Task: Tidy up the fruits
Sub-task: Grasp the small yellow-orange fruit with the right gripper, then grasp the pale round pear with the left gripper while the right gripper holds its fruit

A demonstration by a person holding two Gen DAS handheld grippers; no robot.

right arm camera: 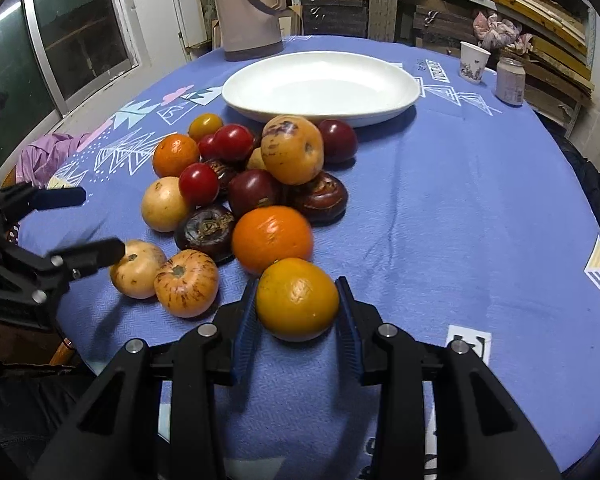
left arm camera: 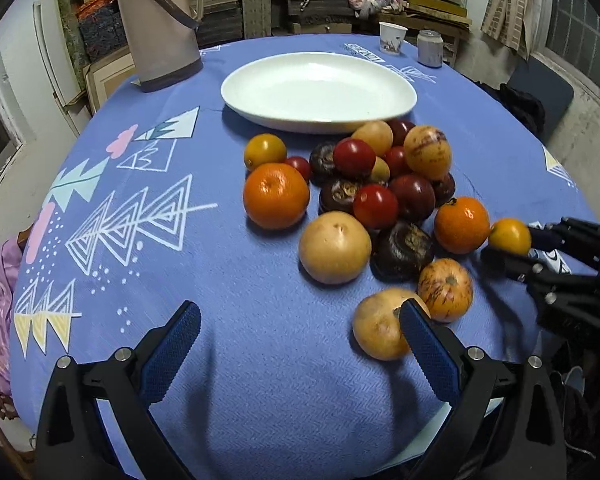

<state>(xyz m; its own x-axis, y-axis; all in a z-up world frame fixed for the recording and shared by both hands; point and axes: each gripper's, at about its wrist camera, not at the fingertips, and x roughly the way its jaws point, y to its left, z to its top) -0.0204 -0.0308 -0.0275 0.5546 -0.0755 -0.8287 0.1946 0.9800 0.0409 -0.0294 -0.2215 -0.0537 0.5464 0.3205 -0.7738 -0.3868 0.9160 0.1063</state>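
Blue patterned tablecloth (right arm camera: 440,200) on round table; stacked boards on shelves behind. White plate (right arm camera: 320,84) beyond the fruit pile. My right gripper (right arm camera: 296,304) clamps a yellow-orange fruit (right arm camera: 296,298) at the pile's near edge. Left gripper (left arm camera: 300,340) stands apart, a tan fruit (left arm camera: 376,326) beside its right finger.

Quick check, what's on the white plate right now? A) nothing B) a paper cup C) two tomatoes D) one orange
A: the white plate is bare in both views; the fruit pile lies on the cloth in front of it, and the right gripper is shut on a yellow-orange fruit near the table's edge.
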